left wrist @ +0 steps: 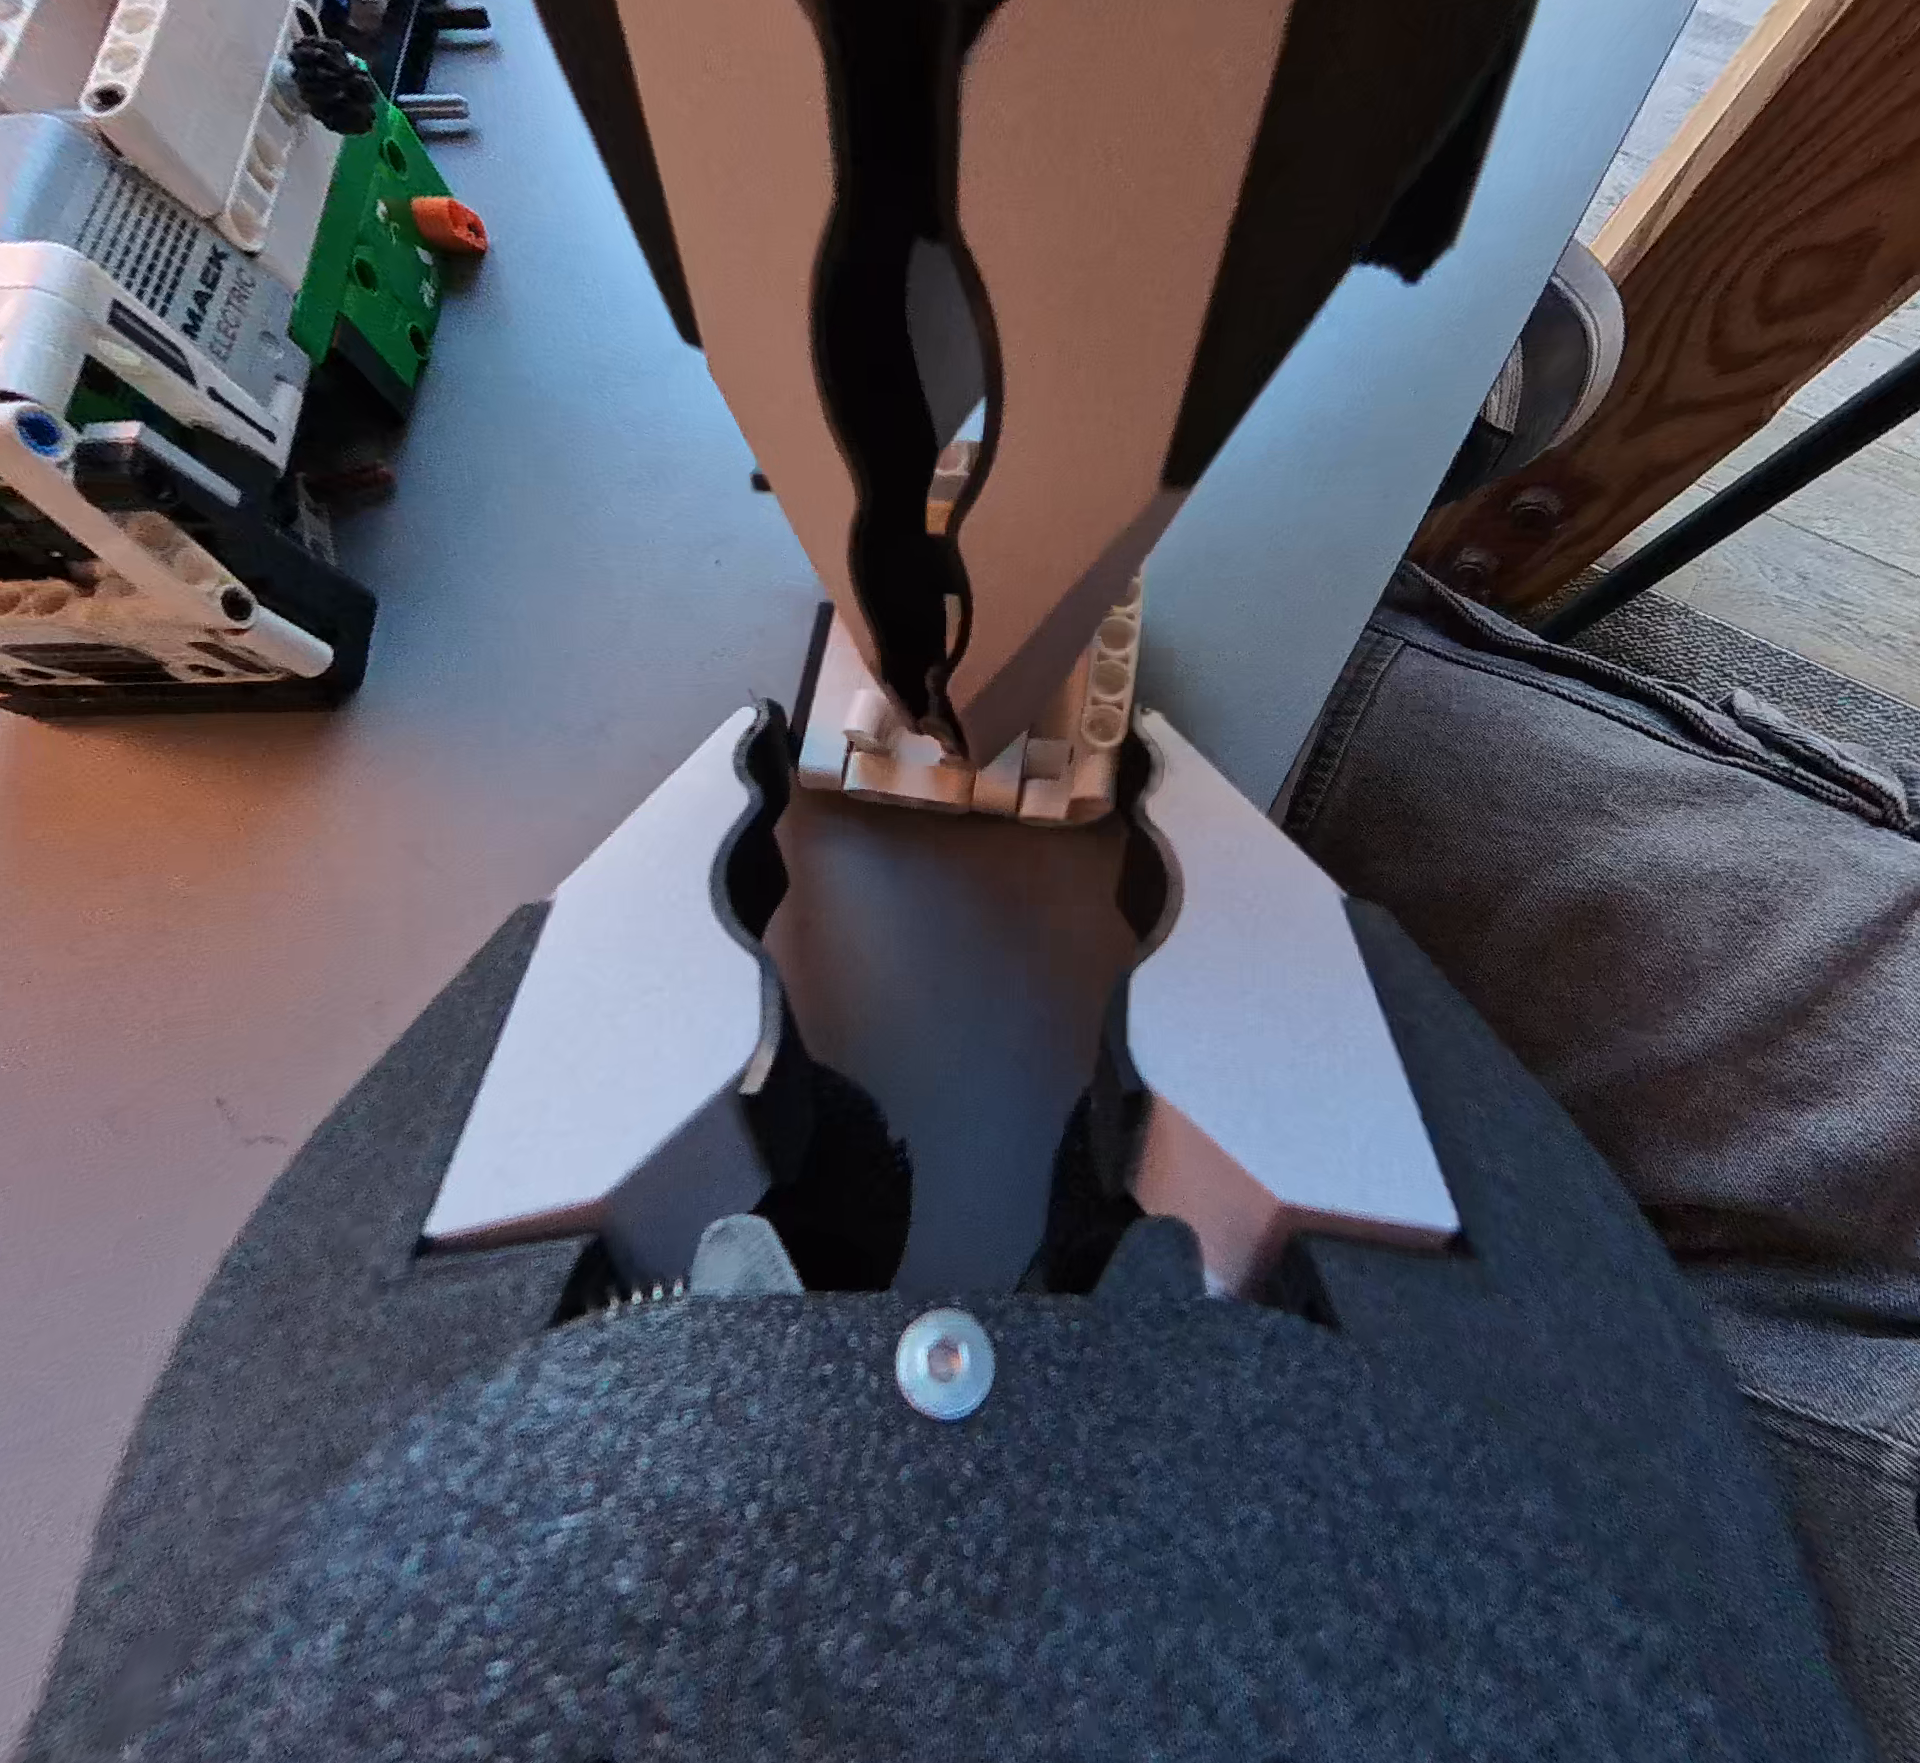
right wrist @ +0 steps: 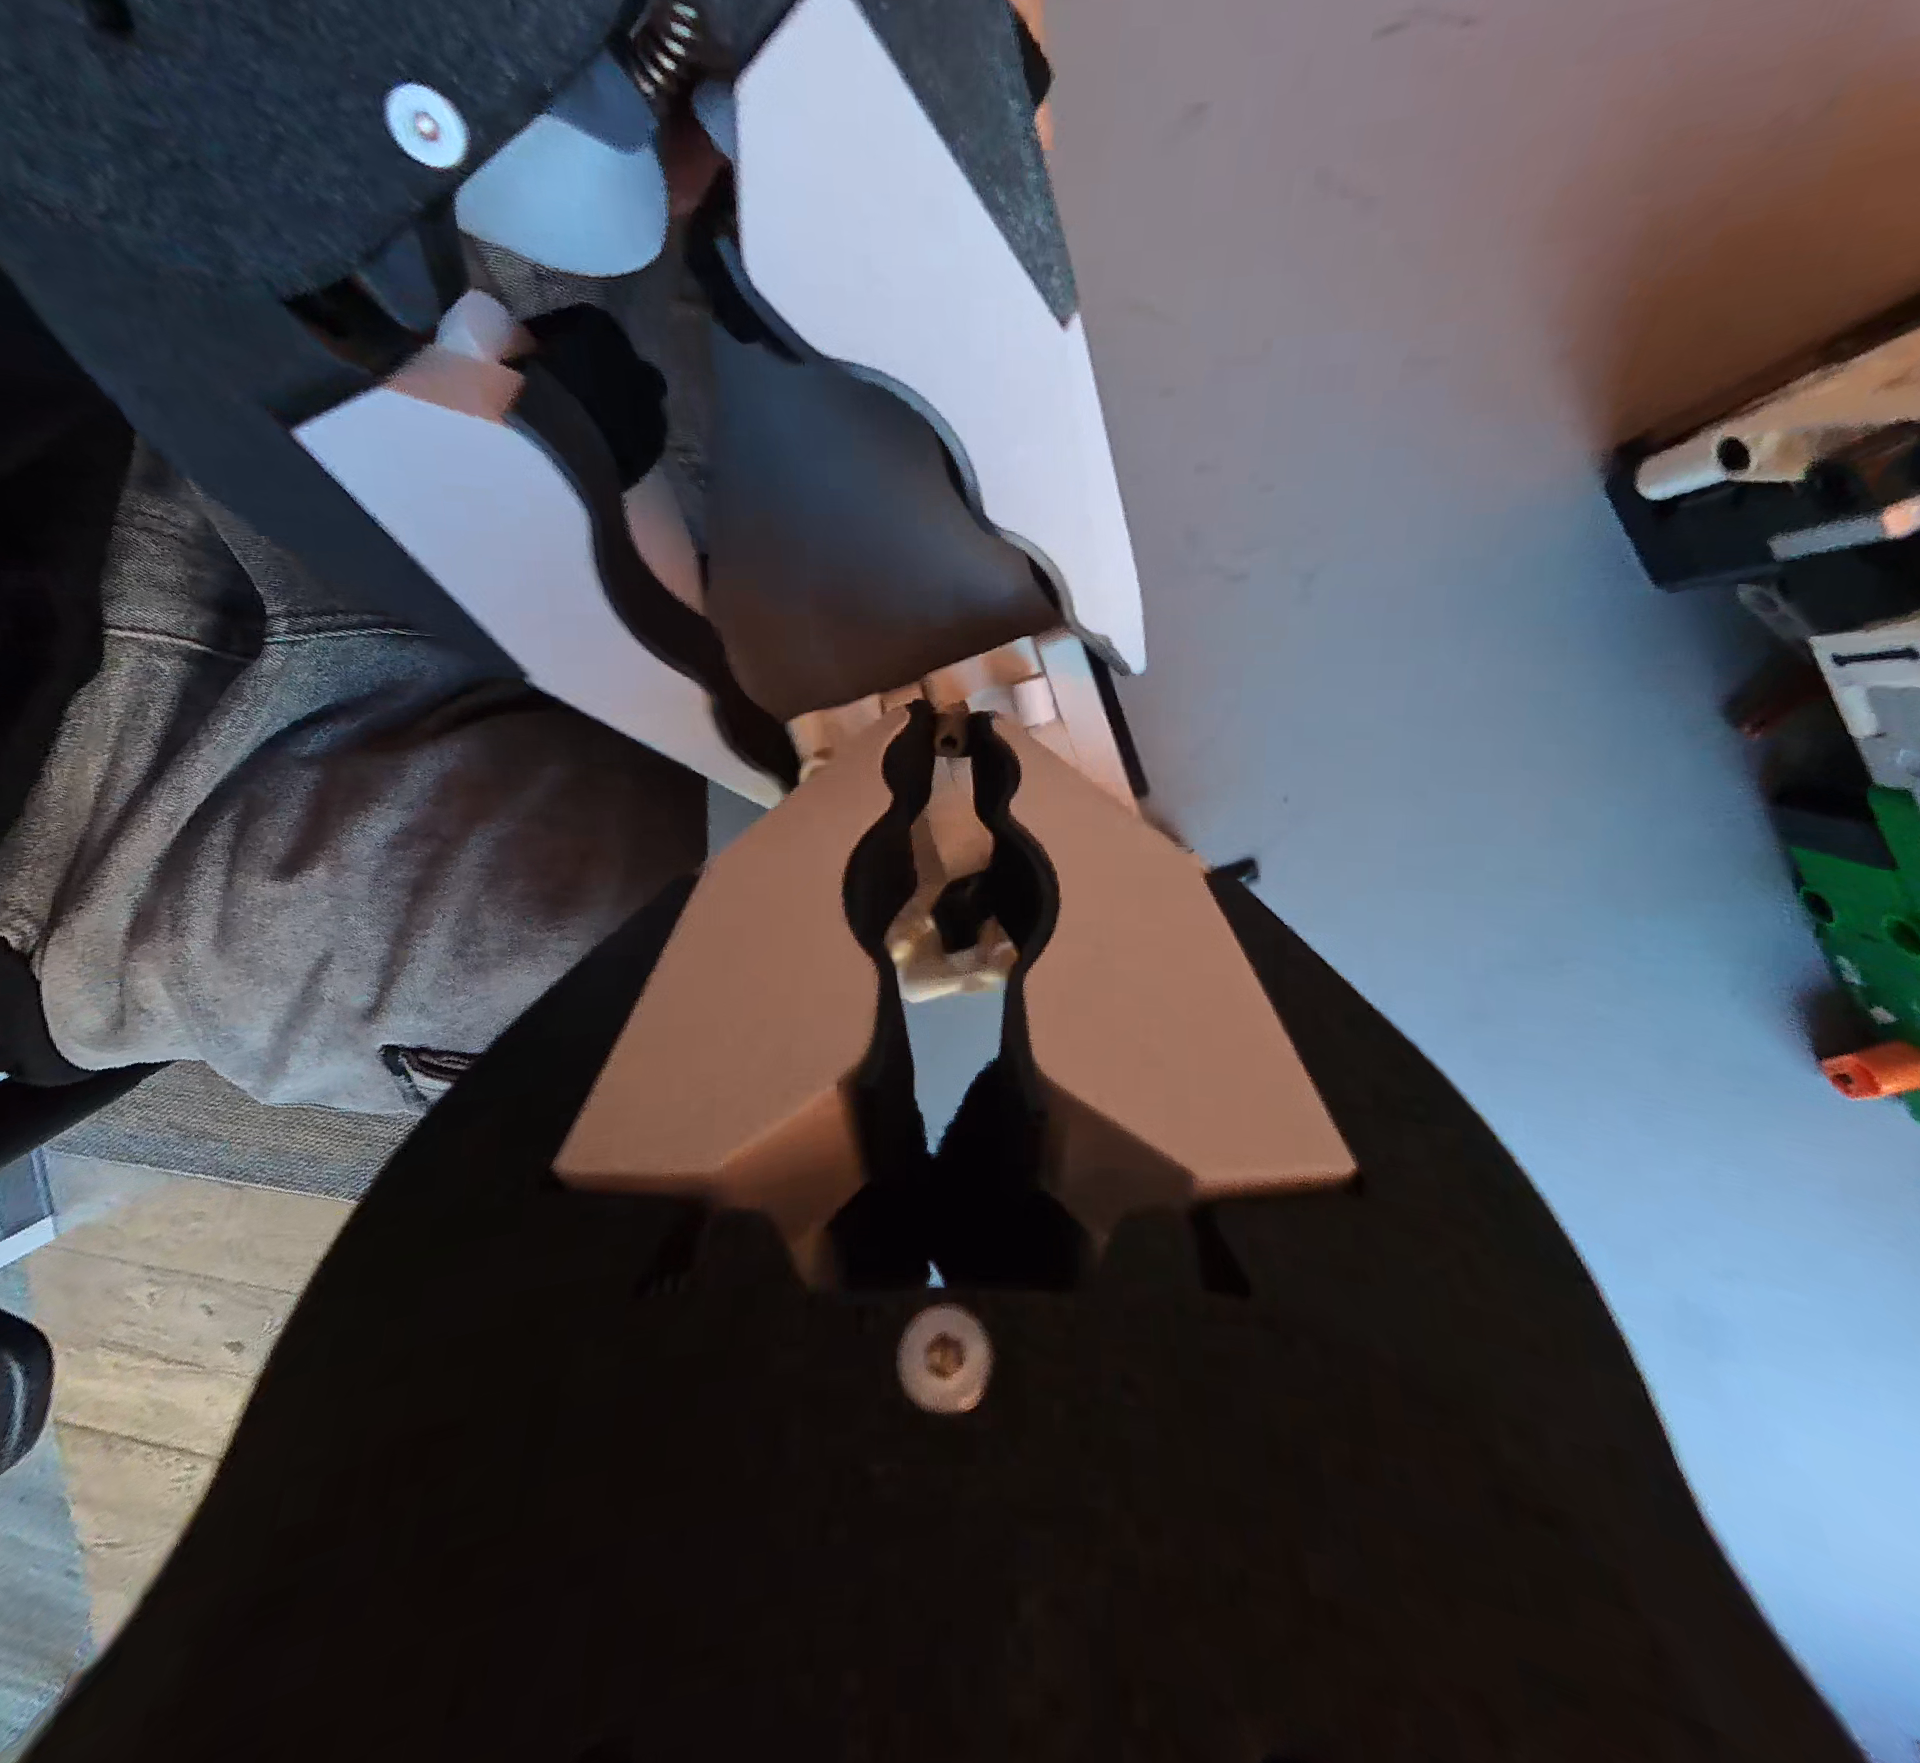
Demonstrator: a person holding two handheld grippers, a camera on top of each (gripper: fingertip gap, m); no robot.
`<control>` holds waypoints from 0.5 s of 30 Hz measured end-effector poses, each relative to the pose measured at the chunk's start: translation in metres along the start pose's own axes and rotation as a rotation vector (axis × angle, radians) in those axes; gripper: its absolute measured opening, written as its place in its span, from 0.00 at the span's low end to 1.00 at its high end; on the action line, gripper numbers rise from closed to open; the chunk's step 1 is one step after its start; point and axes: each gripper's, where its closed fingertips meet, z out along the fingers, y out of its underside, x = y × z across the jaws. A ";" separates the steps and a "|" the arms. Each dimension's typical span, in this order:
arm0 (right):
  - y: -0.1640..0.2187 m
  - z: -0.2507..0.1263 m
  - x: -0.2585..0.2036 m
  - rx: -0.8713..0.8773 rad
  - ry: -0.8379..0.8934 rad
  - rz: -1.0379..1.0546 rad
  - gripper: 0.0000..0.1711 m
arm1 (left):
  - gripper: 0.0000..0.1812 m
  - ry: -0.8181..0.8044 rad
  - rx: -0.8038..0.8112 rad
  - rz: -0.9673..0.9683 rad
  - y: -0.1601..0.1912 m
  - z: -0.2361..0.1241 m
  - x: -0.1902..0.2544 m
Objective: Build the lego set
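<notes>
A white lego sub-assembly (left wrist: 904,778) rests on the grey table near its front edge. My left gripper (left wrist: 956,745) is shut on it, one fingertip on each side. My right gripper (left wrist: 940,734) comes down from above in the left wrist view, its tips on the top of the assembly. In the right wrist view my right gripper (right wrist: 948,728) is shut on a small dark pin (right wrist: 950,743) and holds it against the white sub-assembly (right wrist: 1039,674). The left gripper (right wrist: 935,705) enters from the upper left there. The seat of the pin is hidden by the fingers.
The large white, black and green lego truck model (left wrist: 156,363) stands at the far left, with an orange piece (left wrist: 452,222) on it and loose pins (left wrist: 436,108) beside it. It also shows in the right wrist view (right wrist: 1849,674). A person's grey trouser leg (left wrist: 1610,934) and a wooden beam (left wrist: 1766,238) lie past the table edge.
</notes>
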 end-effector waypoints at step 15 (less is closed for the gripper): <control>0.002 0.001 0.002 -0.075 0.111 -0.187 0.04 | 0.34 -0.014 0.012 0.000 0.000 0.000 -0.001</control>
